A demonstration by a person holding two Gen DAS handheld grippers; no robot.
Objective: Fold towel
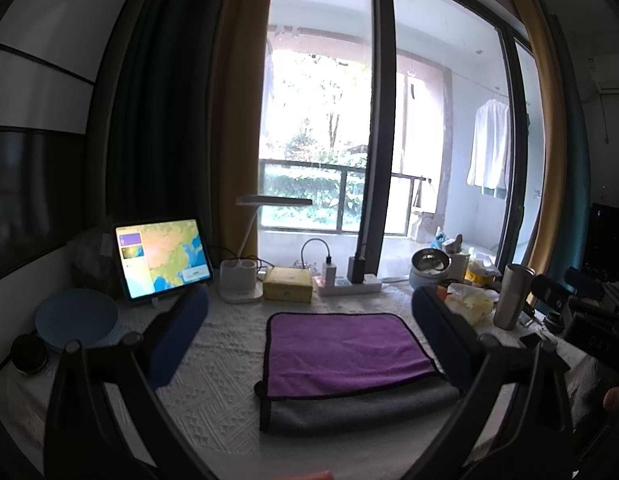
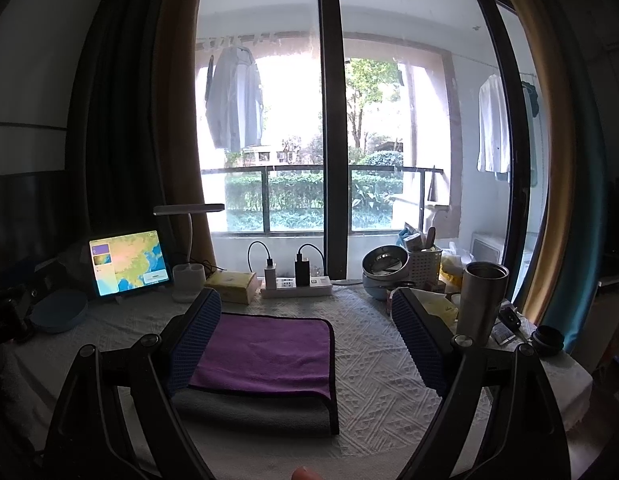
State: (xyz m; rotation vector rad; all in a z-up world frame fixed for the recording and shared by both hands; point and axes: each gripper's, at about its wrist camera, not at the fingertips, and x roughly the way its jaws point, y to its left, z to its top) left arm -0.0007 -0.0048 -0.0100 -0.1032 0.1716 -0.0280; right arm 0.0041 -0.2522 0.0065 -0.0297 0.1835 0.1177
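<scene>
lying folded once on the tabletop point(image 1: 213, 364): towel point(image 1: 341, 354), purple over grey. hovering released and empty: left claw point(image 1: 309, 332), right claw point(image 2: 305, 340). probably needing next: gripping an edge, folding again.

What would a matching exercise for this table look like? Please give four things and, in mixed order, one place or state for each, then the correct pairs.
Things:
1. towel
2. tablet
3. steel tumbler
4. blue plate

Places or states:
A. standing upright at the right side of the table
B. lying flat at the left edge
C. folded, purple layer over grey
D. propped up, its screen showing a map

Pairs: 1-C, 2-D, 3-A, 4-B
</scene>
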